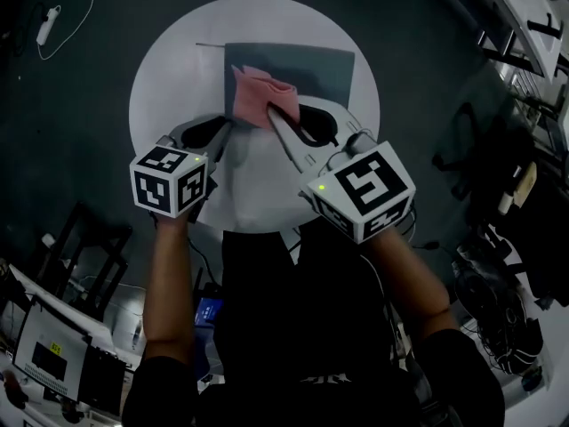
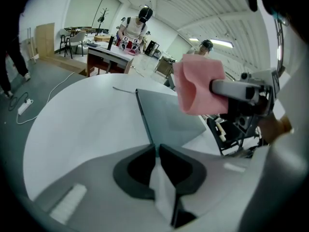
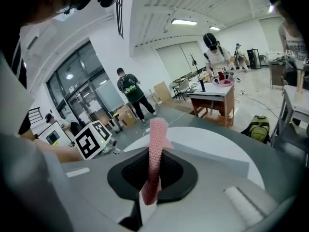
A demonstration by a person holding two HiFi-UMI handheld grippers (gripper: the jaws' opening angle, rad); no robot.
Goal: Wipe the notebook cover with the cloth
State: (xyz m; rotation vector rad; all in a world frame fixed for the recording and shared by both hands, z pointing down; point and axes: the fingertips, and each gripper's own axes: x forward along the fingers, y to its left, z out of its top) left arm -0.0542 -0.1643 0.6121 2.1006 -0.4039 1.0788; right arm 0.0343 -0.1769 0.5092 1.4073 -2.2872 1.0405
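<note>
On the far half of a round white table (image 1: 178,78) lies the grey notebook (image 1: 320,74), flat and closed, with one long edge towards the person. Over its left part hangs the pink cloth (image 1: 253,96), bunched and folded. Whether its lower folds touch the cover I cannot tell.

The right gripper (image 1: 274,118) has the cloth: its jaws are closed on a fold of it, and in the right gripper view the pink fabric (image 3: 157,139) stands up from between them in a narrow strip. From the left gripper view the same cloth (image 2: 198,88) shows as a soft lump on the end of the other gripper's jaws, above the notebook (image 2: 169,117).

The left gripper (image 1: 224,130) has its jaws brought together, and no separate thing shows between them. In its own view the tips (image 2: 155,149) sit right at the notebook's left edge, whose dark line runs straight into the slit between them. Whether they pinch that edge or only rest against it I cannot tell.

Both grippers carry a white cube with black square markers, and the person's bare forearms reach in from below.

Around the table the floor is dark. A white cable with a small plug block (image 1: 44,25) lies at the upper left, and a screen (image 1: 49,354) stands at the lower left. Farther off, people stand at a wooden desk (image 3: 212,98).
</note>
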